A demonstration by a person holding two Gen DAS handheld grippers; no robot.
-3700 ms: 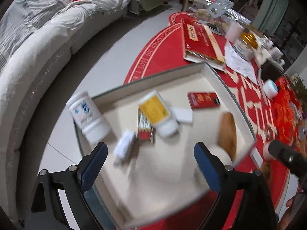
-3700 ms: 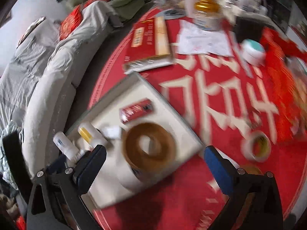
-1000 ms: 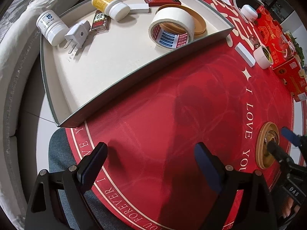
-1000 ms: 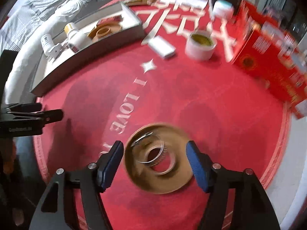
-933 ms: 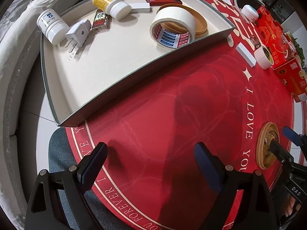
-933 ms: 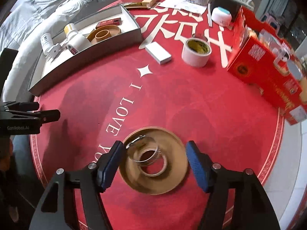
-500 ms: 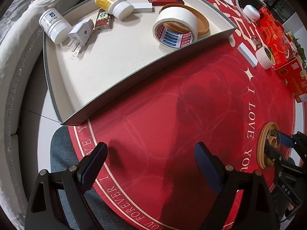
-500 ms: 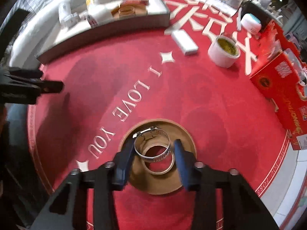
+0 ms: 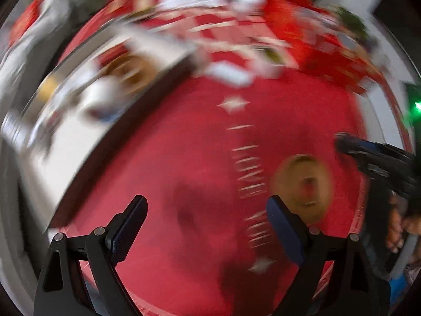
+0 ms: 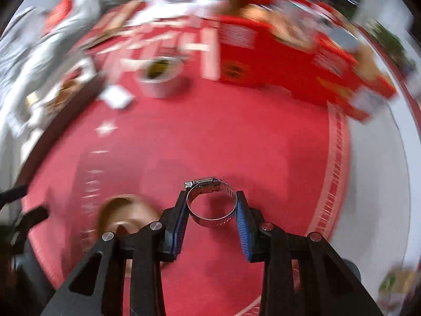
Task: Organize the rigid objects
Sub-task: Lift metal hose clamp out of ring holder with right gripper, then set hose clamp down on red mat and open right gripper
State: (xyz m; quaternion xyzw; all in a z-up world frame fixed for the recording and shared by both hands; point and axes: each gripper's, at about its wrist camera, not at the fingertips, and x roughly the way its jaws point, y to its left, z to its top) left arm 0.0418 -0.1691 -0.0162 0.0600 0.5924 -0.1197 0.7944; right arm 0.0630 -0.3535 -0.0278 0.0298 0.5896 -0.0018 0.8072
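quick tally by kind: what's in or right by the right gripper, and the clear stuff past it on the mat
metal hose clamp, held in the right gripper: 1
tan tape rolls: 1
white tape rolls: 1
small white boxes: 1
red cartons: 1
total: 5

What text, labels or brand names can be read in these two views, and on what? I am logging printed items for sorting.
None can be read as text.
White lettering on the red tablecloth: smeared by motion blur.
Print on the red box: blurred.
Hose clamp in the right tool: sharp, no marking visible.
Left tool: unmarked.
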